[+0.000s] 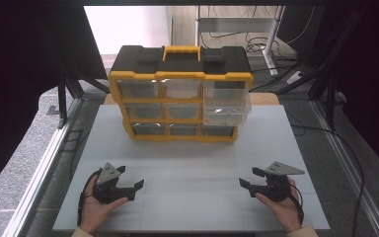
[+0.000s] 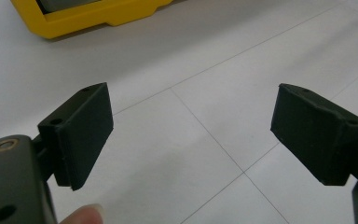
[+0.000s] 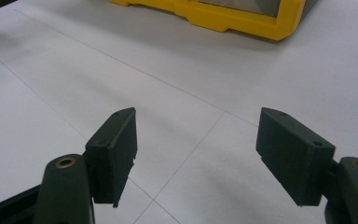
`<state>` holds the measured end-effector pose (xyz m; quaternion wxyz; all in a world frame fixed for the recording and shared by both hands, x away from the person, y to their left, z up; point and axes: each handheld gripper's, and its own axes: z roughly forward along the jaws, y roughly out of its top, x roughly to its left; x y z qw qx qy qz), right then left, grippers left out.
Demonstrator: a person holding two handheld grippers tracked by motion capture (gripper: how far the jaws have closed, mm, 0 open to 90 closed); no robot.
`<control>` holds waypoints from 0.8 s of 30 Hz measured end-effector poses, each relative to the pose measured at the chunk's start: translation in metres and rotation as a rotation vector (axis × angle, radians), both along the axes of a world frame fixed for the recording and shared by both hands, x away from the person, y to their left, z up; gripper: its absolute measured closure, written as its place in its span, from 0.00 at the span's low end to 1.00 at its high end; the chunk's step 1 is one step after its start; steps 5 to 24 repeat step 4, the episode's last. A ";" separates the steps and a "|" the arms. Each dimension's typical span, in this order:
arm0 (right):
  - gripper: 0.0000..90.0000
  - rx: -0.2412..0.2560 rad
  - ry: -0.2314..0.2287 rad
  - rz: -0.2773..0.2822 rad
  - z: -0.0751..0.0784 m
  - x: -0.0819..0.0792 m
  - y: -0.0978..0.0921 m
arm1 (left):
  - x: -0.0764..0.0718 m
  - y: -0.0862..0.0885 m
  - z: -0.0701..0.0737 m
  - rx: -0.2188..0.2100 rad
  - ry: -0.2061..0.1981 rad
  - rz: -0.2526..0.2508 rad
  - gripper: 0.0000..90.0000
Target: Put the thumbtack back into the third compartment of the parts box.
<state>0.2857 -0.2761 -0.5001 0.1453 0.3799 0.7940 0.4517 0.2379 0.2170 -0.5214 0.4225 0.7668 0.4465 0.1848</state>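
both grippers: left gripper [image 1: 132, 177] & right gripper [image 1: 247, 177] fingers wide apart, empty.

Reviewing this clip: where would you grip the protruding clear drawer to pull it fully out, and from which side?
Probably the front lip of the clear drawer, approached from the person's side by the right gripper: it already sticks out of the yellow organizer toward the person, on its right column.
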 end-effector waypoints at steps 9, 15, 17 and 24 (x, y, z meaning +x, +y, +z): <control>0.32 -0.001 -0.001 0.006 0.000 -0.001 0.002 | 0.000 0.000 0.000 -0.001 -0.001 0.000 0.15; 0.32 -0.001 -0.001 0.006 0.000 -0.001 0.002 | 0.000 0.000 0.000 -0.001 -0.001 0.000 0.15; 0.32 -0.001 -0.001 0.006 0.000 -0.001 0.002 | 0.000 0.000 0.000 -0.001 -0.001 0.000 0.15; 0.32 -0.001 -0.001 0.006 0.000 -0.001 0.002 | 0.000 0.000 0.000 -0.001 -0.001 0.000 0.15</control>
